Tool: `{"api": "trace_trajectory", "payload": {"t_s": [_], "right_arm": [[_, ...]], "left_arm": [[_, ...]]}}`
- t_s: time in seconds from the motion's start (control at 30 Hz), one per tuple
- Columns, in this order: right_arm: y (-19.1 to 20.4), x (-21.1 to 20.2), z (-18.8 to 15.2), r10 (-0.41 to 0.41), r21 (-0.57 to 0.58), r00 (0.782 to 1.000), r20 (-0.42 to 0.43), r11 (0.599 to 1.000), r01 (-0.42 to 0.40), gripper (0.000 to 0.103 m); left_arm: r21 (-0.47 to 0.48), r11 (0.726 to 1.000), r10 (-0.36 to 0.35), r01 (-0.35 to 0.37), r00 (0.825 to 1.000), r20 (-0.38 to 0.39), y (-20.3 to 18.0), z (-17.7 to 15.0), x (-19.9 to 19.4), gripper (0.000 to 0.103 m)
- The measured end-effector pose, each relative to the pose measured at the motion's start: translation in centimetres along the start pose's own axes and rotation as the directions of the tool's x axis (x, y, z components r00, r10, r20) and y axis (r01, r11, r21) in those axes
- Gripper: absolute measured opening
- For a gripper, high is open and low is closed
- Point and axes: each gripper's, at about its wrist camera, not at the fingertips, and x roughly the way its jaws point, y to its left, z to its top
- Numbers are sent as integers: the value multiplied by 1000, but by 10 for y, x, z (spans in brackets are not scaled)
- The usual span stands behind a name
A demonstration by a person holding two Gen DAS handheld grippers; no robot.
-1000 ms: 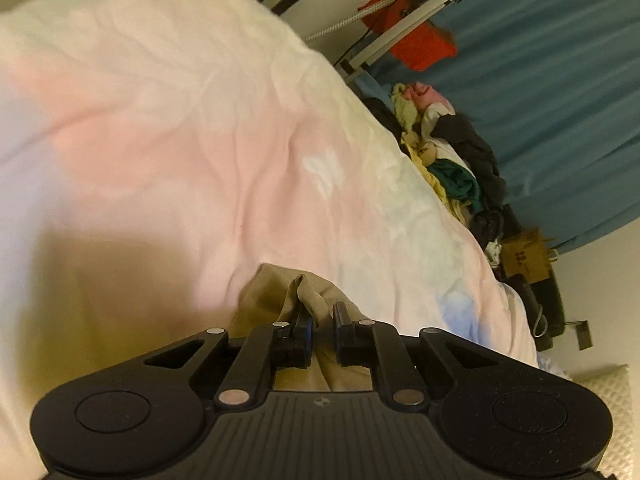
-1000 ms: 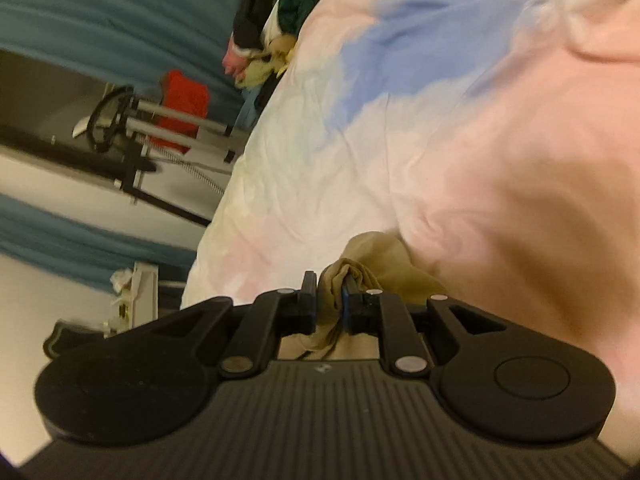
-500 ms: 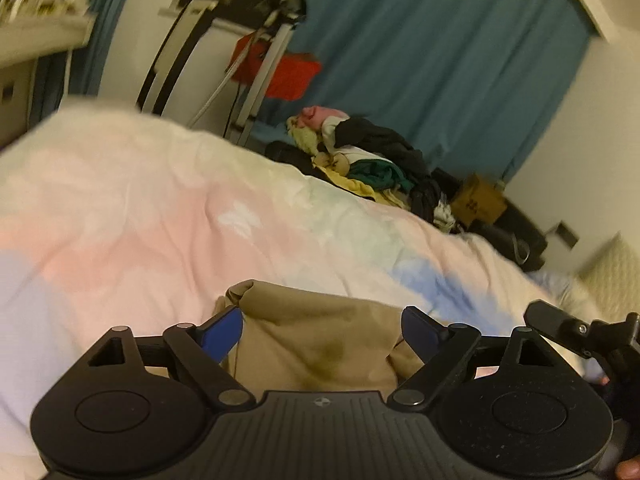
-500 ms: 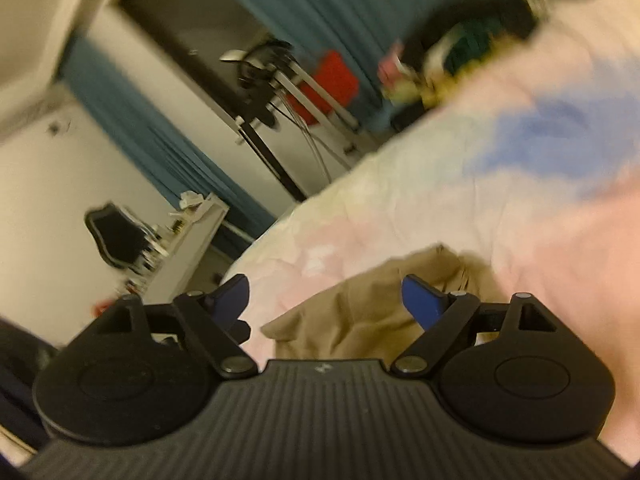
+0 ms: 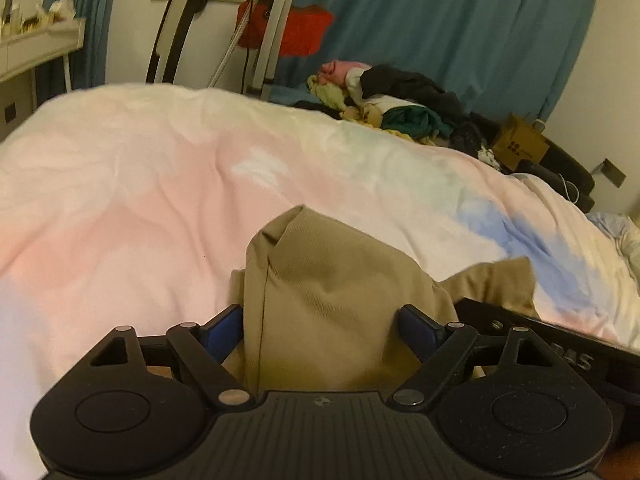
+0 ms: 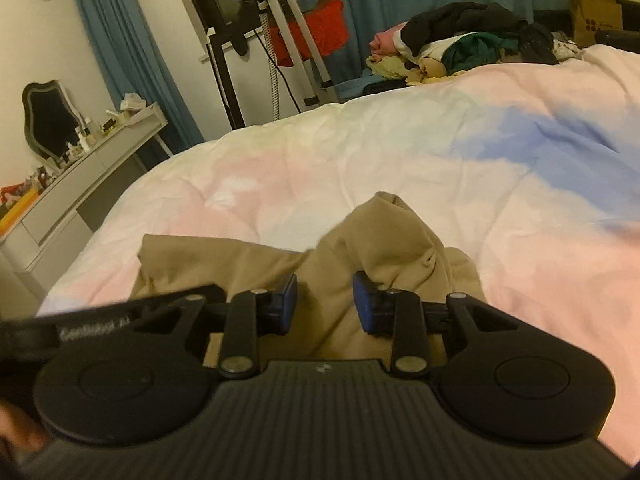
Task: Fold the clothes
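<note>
One tan garment (image 5: 340,280), bunched and partly folded, lying on the near part of a bed, atop a duvet (image 5: 140,200) dyed in pale pink, cream and blue patches. Left corner raised in a soft peak; another flap spread toward the right in the left wrist view. Left claw (image 5: 320,326) spread wide, blue pads (image 5: 222,328) on either side of the cloth, not pinching it. Right claw (image 6: 325,304) narrower and closing, blue pads (image 6: 288,300) standing just over the tan fabric with cloth between them, no pinch visible yet. Both claws side by side, each body edging into the other's view. Farther back on the bed, a heap of mixed clothes (image 5: 400,104) in black, green, yellow and pink. Behind it, blue curtains (image 5: 440,20), a metal stand (image 6: 288,40) with a red item (image 5: 292,32), a cardboard box (image 5: 520,144). Off to the left, a white dresser (image 6: 80,184) with a dark mirror (image 6: 50,116).
</note>
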Motion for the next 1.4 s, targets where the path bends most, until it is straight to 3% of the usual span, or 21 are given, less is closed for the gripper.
{"api": "trace_trajectory", "payload": {"t_s": [0.2,0.37,0.47,0.6,0.8,0.9,0.93,1.0,1.07,1.17,1.23,1.3,1.4], "right_arm": [[8,-7,-8,-22,-45,1000,15,999,23,33],[11,-56,-21,-11,-18,999,40,1000,12,36],[12,-65,-34,-39,-45,999,16,998,39,34],[11,-57,-43,-76,-5,995,-65,997,76,34],[8,-87,-43,-81,77,997,-16,994,82,36],[4,-103,-45,-83,127,997,10,989,81,37],[2,-107,-46,-79,149,997,17,986,75,40],[-3,-114,-48,-70,195,997,32,979,63,59],[-1,-122,-50,-93,215,993,66,974,77,84],[0,-132,-49,-114,239,987,115,967,84,83],[-4,-135,-48,-115,282,984,134,957,73,83],[-8,-135,-49,-106,320,984,141,946,56,83],[-18,-132,-51,-53,391,990,133,920,-3,83]], "left_arm": [[47,999,23,-24,999,24,-3,-17,-34,86],[61,998,0,-3,999,42,-9,-35,-70,86],[102,990,101,-103,995,23,-18,-46,-70,87],[110,985,137,-136,991,-1,-20,-51,-70,86],[-61,997,53,-46,991,121,-4,-56,-129,86],[-114,992,-45,61,989,141,0,-62,-153,89],[-154,981,-97,115,988,117,4,-62,-153,89],[-256,944,-200,206,979,50,15,-65,-145,89],[-329,919,-238,219,971,-19,19,-68,-129,89],[-447,867,-293,218,950,-105,29,-73,-102,88],[-544,813,-328,206,935,-136,42,-74,-80,84],[-638,743,-352,202,929,-116,56,-75,-65,84],[-730,653,-352,201,934,-58,73,-76,-55,78]]}}
